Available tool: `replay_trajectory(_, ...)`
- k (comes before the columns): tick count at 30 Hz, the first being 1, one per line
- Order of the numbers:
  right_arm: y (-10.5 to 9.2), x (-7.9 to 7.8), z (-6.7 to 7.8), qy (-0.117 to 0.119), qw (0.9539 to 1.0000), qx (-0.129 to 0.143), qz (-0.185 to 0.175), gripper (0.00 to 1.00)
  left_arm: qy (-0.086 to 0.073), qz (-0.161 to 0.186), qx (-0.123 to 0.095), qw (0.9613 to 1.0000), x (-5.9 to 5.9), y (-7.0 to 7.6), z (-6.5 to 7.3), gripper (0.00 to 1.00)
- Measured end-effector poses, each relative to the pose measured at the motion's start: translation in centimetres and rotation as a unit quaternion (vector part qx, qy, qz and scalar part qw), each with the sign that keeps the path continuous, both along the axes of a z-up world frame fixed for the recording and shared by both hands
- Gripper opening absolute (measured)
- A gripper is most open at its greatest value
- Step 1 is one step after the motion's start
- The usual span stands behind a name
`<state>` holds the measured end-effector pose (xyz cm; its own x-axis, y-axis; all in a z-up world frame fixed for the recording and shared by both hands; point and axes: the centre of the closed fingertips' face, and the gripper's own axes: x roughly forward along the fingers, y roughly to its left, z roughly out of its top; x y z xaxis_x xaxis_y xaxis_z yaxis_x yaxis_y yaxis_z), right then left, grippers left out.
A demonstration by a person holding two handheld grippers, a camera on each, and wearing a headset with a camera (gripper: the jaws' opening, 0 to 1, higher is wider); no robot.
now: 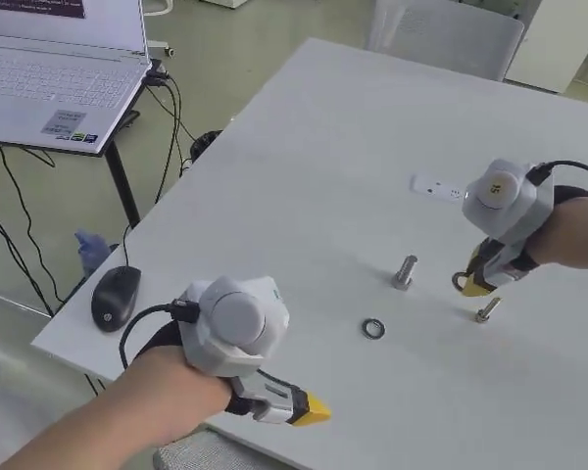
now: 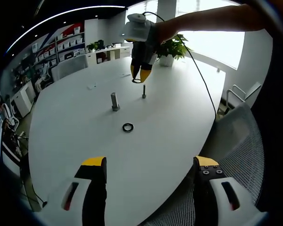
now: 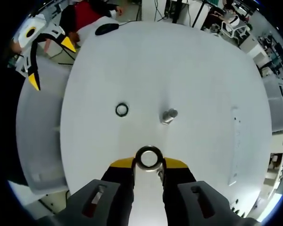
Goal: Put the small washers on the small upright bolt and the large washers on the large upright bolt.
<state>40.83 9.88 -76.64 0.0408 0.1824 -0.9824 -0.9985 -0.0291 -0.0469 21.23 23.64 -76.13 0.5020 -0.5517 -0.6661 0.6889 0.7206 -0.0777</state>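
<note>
The right claw is pressed in on a metal washer. Its two yellow tips pinch the ring by its near edge, so the hole faces straight up the right gripper view. In the head view this claw hangs over the right part of the white worktop. The washer there is held clear of the surface, just beside the small bolt and not over it. Whether the pinched ring is one of the large or the small ones I cannot tell.

The small bolt stands on its head on the worktop. The large bolt stands upright near it, on its left, and neither shank carries a ring. A second washer lies flat on the worktop, nearer the person than the large bolt and a little to its left, touching neither bolt.

The left claw is spread wide, with bare worktop showing between its yellow-tipped jaws. A hand grips it at the near left edge of the worktop, well apart from the bolts and both washers. The right gripper view shows it from the far side, its two yellow tips far from each other.

A black mouse sits at the near left corner of the worktop. A white strip lies flat beyond the bolts. An open laptop rests on a separate stand to the far left.
</note>
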Motion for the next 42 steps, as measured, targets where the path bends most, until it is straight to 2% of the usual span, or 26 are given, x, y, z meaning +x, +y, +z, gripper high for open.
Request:
replay_trajectory(2,0.6,0.6,-0.1,0.000,1.0000,0.005,-0.002,0.22,-0.001,0.003,-0.003,1.0000,0.3,0.1,-0.2,0.76)
replay_trajectory(5,1.4,1.0,-0.3,0.001,1.0000,0.006,0.004,0.22,-0.008,0.002,-0.020,0.9998,0.6,-0.2,0.2,0.80)
replay_trajectory(8,2.3,1.2,-0.6,-0.001,0.9998,0.004,0.017,0.22,-0.014,0.004,-0.018,0.9997,0.9,-0.1,0.3,0.82)
replay_trajectory(15,4.1,2.7,-1.3,-0.008,0.9997,0.012,0.022,0.22,-0.015,0.004,-0.017,0.9997,1.3,-0.2,0.1,0.86)
replay_trajectory(19,4.7,3.3,-1.5,-0.006,0.9996,0.018,0.020,0.22,-0.020,0.004,-0.021,0.9996,1.5,-0.3,0.1,0.93)
replay_trajectory(24,5.2,3.7,-2.0,-0.009,0.9996,0.018,0.022,0.22,-0.019,0.008,-0.029,0.9994,1.4,-0.2,0.0,0.99)
replay_trajectory(36,6.3,3.7,-3.5,-0.005,0.9995,0.011,0.029,0.22,-0.009,0.007,-0.028,0.9995,1.0,-0.1,-0.4,1.00)
replay_trajectory(42,6.6,3.9,-4.1,-0.003,0.9995,0.005,0.032,0.22,0.002,0.003,-0.019,0.9998,0.6,0.1,-1.0,0.97)
